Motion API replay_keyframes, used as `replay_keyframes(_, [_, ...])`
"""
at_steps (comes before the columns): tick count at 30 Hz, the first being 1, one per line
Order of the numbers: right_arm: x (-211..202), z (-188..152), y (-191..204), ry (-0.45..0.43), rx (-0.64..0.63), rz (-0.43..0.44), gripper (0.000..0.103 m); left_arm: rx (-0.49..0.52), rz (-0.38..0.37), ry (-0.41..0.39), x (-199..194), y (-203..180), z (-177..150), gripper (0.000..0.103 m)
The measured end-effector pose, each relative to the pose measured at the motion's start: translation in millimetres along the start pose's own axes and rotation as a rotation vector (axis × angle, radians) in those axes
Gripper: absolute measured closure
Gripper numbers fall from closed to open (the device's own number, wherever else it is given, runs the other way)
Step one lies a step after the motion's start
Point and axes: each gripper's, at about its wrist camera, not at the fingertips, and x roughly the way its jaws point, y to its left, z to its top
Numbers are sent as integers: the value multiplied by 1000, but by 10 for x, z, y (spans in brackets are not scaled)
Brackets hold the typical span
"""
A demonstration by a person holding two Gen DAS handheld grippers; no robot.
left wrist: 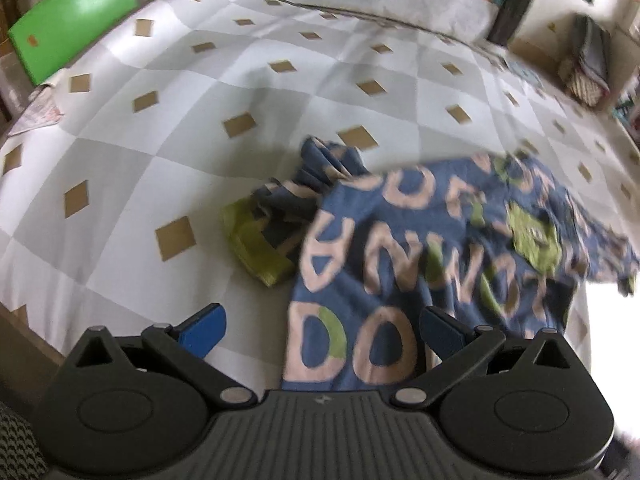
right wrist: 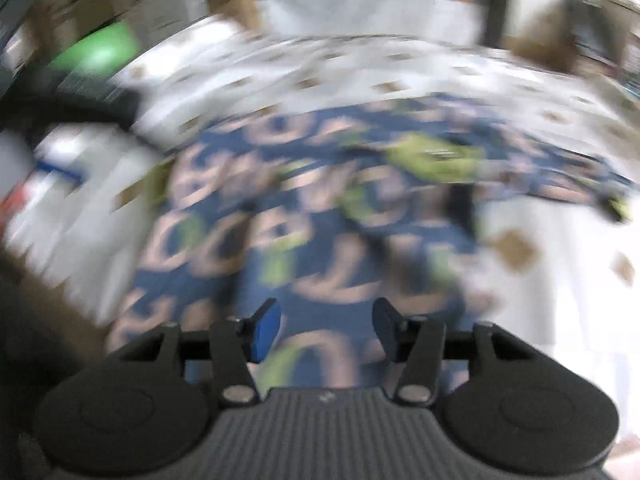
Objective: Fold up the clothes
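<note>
— Where did we have the garment?

— The blue cotton shirt printed with pale pink letters and green patches [left wrist: 432, 240] lay spread on the bed's white-and-grey checked sheet with small tan diamonds [left wrist: 200, 92]. One sleeve with a yellow-green cuff [left wrist: 256, 240] was bunched out to the shirt's left side in the left wrist view.

— And our left tool?

— The left tool [left wrist: 320, 332] pointed steeply down over the near hem. Its blue pads stood wide apart: the right-hand pad was over the shirt's edge, the left-hand pad [left wrist: 204, 330] over bare sheet. We gripped nothing with it.

— The right one?

— The right tool [right wrist: 326, 334] also tilted down at the shirt [right wrist: 320, 208], and its view was heavily smeared. Its blue fingers [right wrist: 266, 334] stood partly apart with only printed cloth seen beyond the gap; we saw nothing pinched between them.

— Anything else around us?

— A green plastic chair back [left wrist: 76, 16] stood past the bed's far left corner, and a grey pillow [left wrist: 380, 0] lay along the head of the bed.
</note>
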Motion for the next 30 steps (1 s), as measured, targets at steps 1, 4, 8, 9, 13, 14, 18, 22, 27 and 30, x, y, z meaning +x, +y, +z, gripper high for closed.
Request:
replay_keyframes(1, [-12,-1,-127,-3,35,-36,53,13,-1,4,11,-39,-24,0])
replay_keyframes(4, [-17,-67,-442,-7,112,-155,51,63,7,16,64,-173,-93,0])
replay_keyframes(8, [16,-133,-788,11,228,-245,51,114,12,26,120,-313,-152,0])
replay_keyframes(9, [36,-145,-832,13,240,-262,49,127,13,27,132,-340,-165,0])
replay_keyframes(13, [123,-224,-945,49,275,-323,48,159,22,38,173,-412,-216,0])
replay_keyframes(14, [152,-248,-982,62,297,-325,48,166,23,41,183,-427,-230,0])
replay_keyframes(18, [238,-321,-1066,91,375,-267,48,187,24,63,247,-491,-303,0])
replay_keyframes(22, [268,-335,-990,84,331,-273,47,215,28,105,344,-563,-395,0])
replay_keyframes(27, [317,-308,-826,93,229,-267,63,228,42,140,430,-597,-461,0])
replay_keyframes(30, [329,-288,-789,93,219,-250,76,237,47,144,445,-612,-482,0])
